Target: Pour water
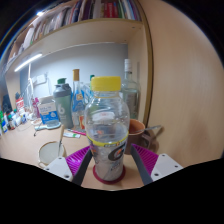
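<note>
Gripper (108,163) clamps its pink pads (80,157) on a clear, yellow-capped water bottle (106,125), upright between the fingers and holding water. Beyond it on the wooden table (25,145), more bottles (66,100) stand.

warm dim indoor light, a bright ceiling strip (28,62), strong fisheye bending at edges.

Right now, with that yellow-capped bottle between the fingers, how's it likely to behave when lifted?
The bottle looks like thin clear plastic, so it may flex under the gripper. It's tall and narrow, so apt to tip. Its smooth label could slip.
</note>
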The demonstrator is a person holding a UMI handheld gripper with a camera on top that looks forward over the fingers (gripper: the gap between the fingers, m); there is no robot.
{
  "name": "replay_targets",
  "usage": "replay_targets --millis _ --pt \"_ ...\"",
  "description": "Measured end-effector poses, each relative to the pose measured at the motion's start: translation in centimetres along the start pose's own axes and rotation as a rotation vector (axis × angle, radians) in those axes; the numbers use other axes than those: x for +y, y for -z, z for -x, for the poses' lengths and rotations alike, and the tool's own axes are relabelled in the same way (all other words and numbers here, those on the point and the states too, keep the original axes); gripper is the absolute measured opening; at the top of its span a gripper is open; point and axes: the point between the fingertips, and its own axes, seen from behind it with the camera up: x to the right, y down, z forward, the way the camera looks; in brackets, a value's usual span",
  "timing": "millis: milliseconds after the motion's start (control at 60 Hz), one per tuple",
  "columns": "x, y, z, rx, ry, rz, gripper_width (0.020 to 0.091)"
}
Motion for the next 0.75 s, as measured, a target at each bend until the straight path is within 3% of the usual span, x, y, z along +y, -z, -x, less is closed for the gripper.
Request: replay_targets --millis 233,750 --pt "0.4 9.3 0.3 0.050 -0.076 0.023 0.0838" --pt "-1.5 40.5 8.0 0.175 -0.107 0.050 0.0839"
